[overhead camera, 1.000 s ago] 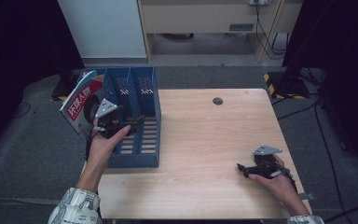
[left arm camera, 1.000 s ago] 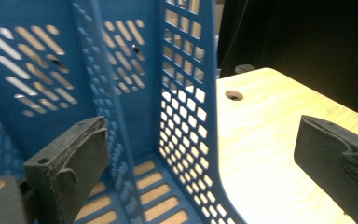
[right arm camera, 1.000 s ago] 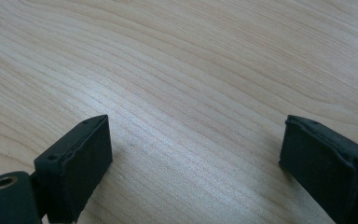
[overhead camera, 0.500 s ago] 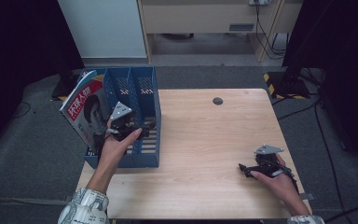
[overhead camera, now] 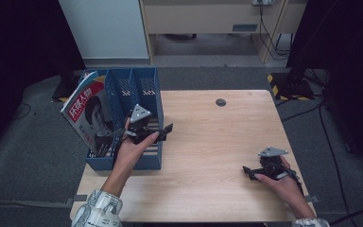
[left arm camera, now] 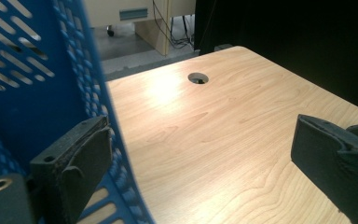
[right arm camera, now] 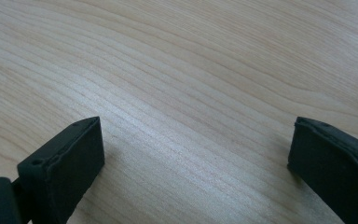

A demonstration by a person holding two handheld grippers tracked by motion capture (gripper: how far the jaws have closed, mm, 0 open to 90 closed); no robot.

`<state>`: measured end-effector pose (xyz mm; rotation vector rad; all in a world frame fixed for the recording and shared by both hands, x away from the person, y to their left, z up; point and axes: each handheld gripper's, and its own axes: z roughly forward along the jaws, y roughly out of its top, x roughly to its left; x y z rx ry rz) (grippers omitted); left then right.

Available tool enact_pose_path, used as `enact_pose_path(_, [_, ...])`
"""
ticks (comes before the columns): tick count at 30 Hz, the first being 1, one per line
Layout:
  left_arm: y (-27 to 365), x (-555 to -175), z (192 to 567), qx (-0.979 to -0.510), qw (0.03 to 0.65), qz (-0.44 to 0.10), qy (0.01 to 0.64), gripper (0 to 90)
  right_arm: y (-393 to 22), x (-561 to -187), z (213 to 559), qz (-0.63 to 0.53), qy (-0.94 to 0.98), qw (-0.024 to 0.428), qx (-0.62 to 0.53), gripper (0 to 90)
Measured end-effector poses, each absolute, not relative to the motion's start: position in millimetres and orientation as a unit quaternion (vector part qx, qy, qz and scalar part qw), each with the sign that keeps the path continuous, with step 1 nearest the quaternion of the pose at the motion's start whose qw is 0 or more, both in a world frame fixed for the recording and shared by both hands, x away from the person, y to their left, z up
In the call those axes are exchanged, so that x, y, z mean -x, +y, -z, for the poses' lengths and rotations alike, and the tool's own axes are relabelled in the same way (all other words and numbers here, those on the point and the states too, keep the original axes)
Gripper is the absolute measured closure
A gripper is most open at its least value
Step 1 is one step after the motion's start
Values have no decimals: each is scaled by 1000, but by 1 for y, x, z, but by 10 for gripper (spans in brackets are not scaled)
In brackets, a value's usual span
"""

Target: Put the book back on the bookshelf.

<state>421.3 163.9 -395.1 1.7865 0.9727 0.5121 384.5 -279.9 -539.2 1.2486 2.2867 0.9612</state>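
Lab (black curtains, floor cables).

Left gripper: black body, grey 3-cornered plate on top, centre-left of the high view. Right gripper: same build, lower right. Jaws carry matte black pads with small screw holes. Patterned white-grey sleeves at the bottom edge.

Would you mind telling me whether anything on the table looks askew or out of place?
The magazine leans out over the left wall of the blue file rack instead of standing upright in its slot. The left tongs hang open at the rack's right wall.
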Motion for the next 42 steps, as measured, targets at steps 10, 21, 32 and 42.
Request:
enact_pose_path(10, [125,-414,402,-762,492,-193,375,49,-281,-384,539,-341,810,180,-442,39])
enact_pose_path(21, [74,-402,424,-787,484,-163,347,56,-281,-384,539,-341,810,181,-442,39])
enact_pose_path(32, [6,-375,466,-836,433,-135,309,61,-282,-383,539,-340,810,182,-442,39])
enact_pose_path(42, [-11,-393,510,-842,396,-133,341,64,-282,-383,539,-340,810,182,-442,39])
